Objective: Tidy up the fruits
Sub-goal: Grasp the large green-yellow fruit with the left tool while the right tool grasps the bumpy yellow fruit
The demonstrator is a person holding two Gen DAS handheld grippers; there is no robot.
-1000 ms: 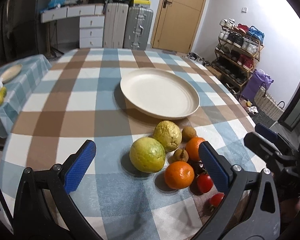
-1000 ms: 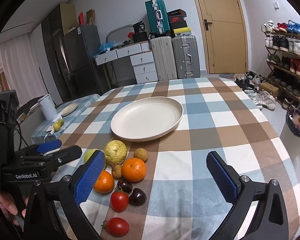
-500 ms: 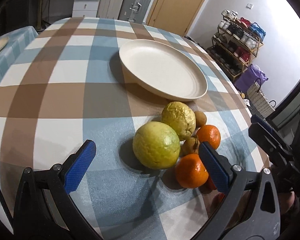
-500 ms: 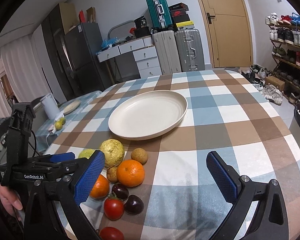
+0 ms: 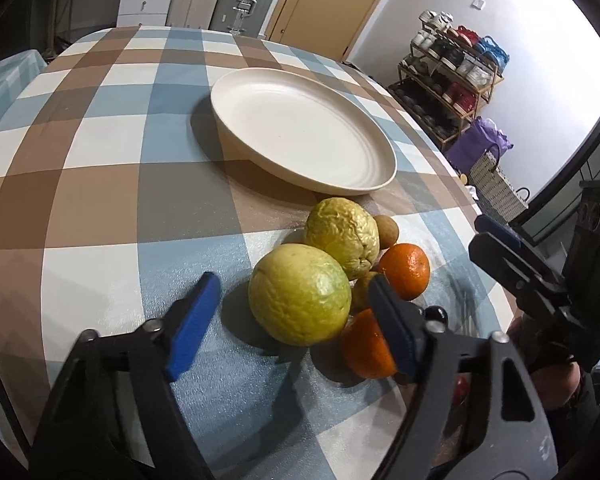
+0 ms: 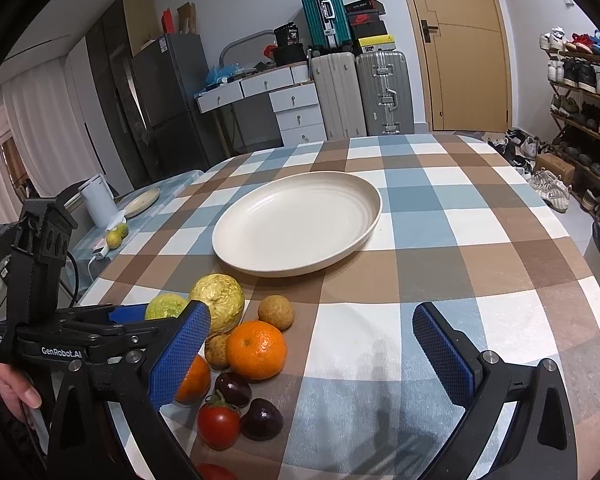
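Blue-padded fingers of the left gripper [image 5: 292,312] straddle the big green-yellow guava [image 5: 299,294]; the jaws have just been closing, but the pads aren't pressing yet — gaps show on both sides, so nothing is gripped. The guava sits on the checked desk [image 5: 100,208] at the near-left edge of the fruit pile, touching a wrinkled yellow guava [image 5: 342,236] behind it, w/ a near orange [image 5: 366,348] and a far orange [image 5: 405,270] just beside. The cream plate [image 5: 300,128] is empty, further back on the desk.

Right gripper [image 6: 312,356] hangs spread wide over bare cloth, holding nothing; a tomato [image 6: 219,424] and two dark plums [image 6: 261,419] lie near its left finger.

Handling, my read: the guava looks firm, fairly heavy, round and bumpy-skinned, so decent friction, but it can roll or squirt out if pinched off-centre. Best to take it across the widest part, pads level on opposite sides. Squeeze moderately; ripe skin bruises. The right finger probably sits tight against the near orange, though that contact is partly hidden, so the neighbours may get nudged.
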